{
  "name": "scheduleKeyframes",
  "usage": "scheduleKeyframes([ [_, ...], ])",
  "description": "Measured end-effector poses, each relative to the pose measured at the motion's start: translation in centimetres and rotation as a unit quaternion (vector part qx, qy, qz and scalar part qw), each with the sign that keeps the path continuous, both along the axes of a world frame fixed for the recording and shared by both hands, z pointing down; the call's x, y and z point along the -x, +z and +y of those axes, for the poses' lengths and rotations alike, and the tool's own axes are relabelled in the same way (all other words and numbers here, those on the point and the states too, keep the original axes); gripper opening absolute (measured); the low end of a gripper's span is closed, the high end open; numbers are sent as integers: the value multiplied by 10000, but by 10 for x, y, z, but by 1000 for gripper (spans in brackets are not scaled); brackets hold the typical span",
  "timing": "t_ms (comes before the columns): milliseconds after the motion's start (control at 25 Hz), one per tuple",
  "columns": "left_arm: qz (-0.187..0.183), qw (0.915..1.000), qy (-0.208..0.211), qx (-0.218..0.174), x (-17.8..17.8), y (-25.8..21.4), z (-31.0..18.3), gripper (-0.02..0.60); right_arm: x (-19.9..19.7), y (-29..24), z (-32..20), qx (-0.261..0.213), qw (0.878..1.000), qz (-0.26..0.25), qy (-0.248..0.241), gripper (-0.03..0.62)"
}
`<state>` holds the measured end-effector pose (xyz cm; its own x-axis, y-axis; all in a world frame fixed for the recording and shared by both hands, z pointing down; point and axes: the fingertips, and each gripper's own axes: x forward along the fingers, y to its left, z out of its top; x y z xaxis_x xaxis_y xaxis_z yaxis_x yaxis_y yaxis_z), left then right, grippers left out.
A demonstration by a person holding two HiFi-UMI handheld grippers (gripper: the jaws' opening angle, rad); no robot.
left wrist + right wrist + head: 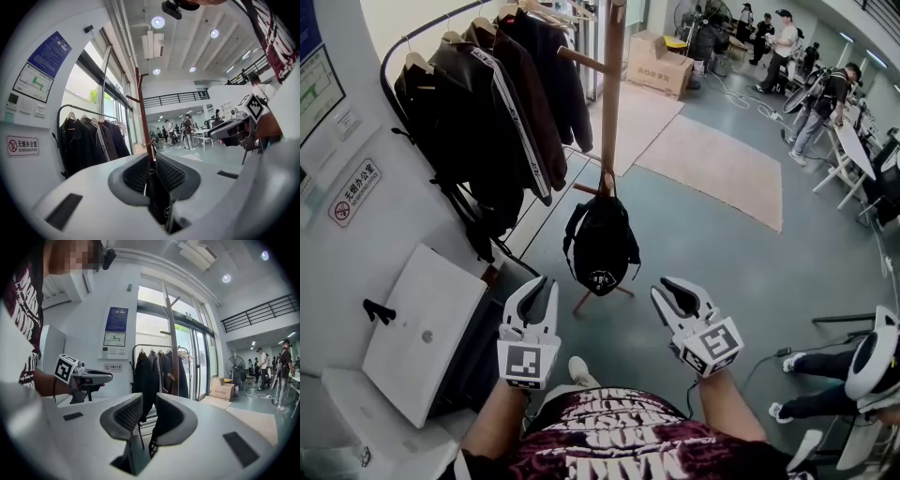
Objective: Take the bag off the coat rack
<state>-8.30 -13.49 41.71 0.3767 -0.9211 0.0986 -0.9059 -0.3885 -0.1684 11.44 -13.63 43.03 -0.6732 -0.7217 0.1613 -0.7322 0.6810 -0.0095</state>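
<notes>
Black fabric bag (600,246) on wooden rack (612,84), left gripper (546,281) parted, right gripper (668,286) parted

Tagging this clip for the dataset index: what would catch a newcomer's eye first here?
A black bag hangs low on a wooden coat rack, mid-floor and straight ahead. Below it in the head view, the left gripper and right gripper are held side by side, both open and empty, short of the bag. A rail of dark jackets stands to the left.
</notes>
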Motion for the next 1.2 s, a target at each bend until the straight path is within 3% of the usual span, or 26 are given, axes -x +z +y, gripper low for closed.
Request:
scheduleKeyframes([
  [360, 63, 9995, 300, -31, -5, -2, -38, 44, -5, -6, -28, -61, 9995, 72, 300, 94],
  [1200, 180, 9984, 533, 73, 43, 6, -89, 44, 53, 5, -69, 18, 9985, 208, 498, 94],
])
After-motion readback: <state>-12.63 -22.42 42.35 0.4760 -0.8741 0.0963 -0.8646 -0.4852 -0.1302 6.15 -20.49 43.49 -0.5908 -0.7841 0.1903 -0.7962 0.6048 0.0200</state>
